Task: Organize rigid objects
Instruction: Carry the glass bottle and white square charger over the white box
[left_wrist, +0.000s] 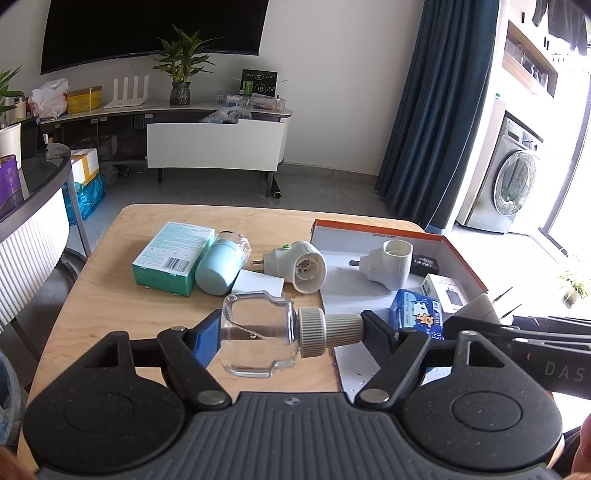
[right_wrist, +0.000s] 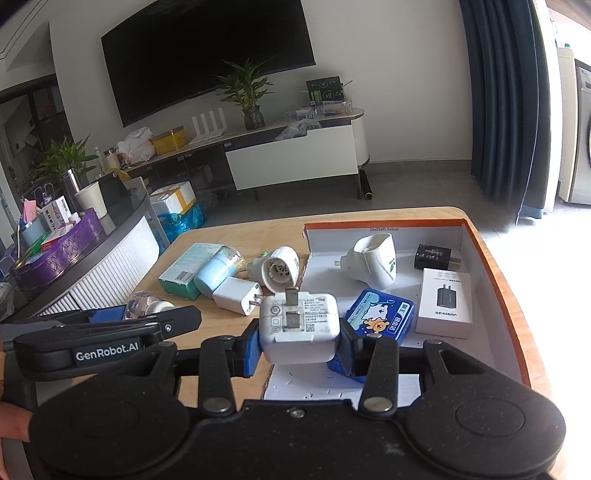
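My wooden table (left_wrist: 110, 295) sits before a TV wall (right_wrist: 207, 55), the orange-edged box (right_wrist: 495, 266) at its right. My left gripper (left_wrist: 291, 332) clamps the clear bottle (left_wrist: 258, 332) sideways above the tabletop; my right gripper (right_wrist: 299, 343) pinches the white charger (right_wrist: 299, 332) over the box's edge.

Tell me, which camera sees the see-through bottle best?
The left wrist view. The clear bottle lies sideways between the left gripper fingers, filling the middle, ribbed cap included. The right wrist view shows only a small bit of it, poking out behind the left gripper.
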